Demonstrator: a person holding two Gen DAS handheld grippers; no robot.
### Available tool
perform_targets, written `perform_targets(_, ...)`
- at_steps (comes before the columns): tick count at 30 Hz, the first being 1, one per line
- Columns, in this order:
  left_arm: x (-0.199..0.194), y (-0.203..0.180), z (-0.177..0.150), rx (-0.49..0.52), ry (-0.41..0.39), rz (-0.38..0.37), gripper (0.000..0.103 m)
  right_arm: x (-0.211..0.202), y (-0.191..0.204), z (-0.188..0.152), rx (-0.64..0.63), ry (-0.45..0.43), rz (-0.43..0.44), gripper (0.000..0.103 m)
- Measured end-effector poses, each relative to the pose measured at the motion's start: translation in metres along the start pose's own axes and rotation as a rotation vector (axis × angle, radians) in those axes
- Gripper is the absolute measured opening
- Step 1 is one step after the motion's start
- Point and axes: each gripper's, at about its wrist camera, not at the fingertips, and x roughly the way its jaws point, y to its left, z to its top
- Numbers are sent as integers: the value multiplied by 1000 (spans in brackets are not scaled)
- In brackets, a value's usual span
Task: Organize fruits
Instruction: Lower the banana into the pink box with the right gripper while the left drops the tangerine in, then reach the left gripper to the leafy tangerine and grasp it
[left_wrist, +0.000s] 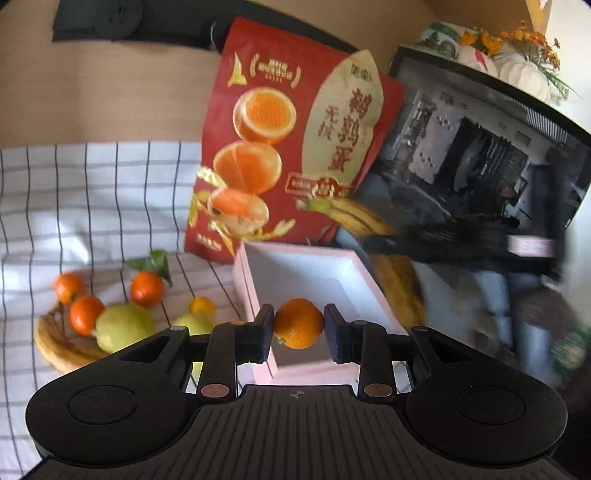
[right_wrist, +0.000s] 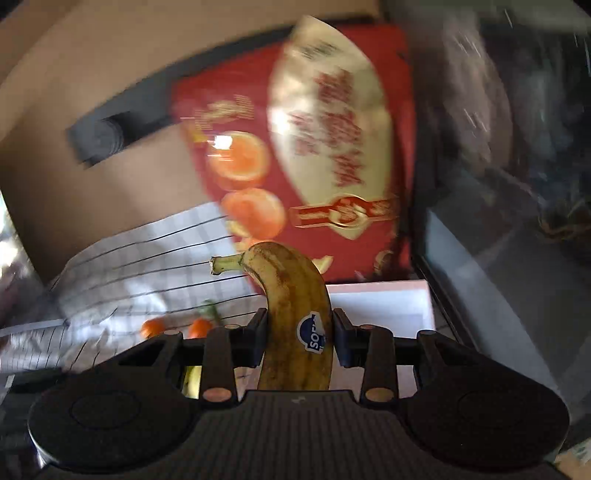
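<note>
Gripping a small orange (left_wrist: 298, 324), your left tool (left_wrist: 298, 326) had its pads pressed on the fruit's two sides, at roughly its widest girth. The orange hung over the near edge of the pink box (left_wrist: 295, 271), which sat open on the checked cloth (left_wrist: 92, 192). I judged the orange light, firm-skinned and round, so liable to roll out if the pads sat off-centre; the equator hold was the sound one.

Your right tool (right_wrist: 298, 338) was closed on a banana (right_wrist: 293, 317), pads at its middle beside the blue sticker (right_wrist: 314, 332), stem pointing to 11 o'clock. The peel was heavily browned, so I judged it soft and easily bruised; a mid-body hold with modest squeeze suited it. It was above the box, toward the 3 o'clock side as the left camera saw it, though that part was blurred.

At 9 o'clock of the box lay the remaining fruit: tangerines (left_wrist: 146, 288), two green-yellow pears (left_wrist: 123, 326) and another banana (left_wrist: 62, 350). A red snack bag (left_wrist: 295, 140) stood at 12 o'clock behind the box.
</note>
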Motion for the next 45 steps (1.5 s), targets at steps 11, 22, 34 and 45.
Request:
perform_targets(11,-16,38,-59,-141,119,187,34,133,-22,-39,81,234,-50,36)
perform_targets(22,7,30,-66,-121,163,179,34,146,-23,-49,134,262,2,36)
perform_targets(34,35,12,-46,-21,170,129,34,68,-22,-51,-44,137,43,56)
perform_targets(45,76,14,7,-39,83,93,34,-21,-17,-101,-175,43,-100,62)
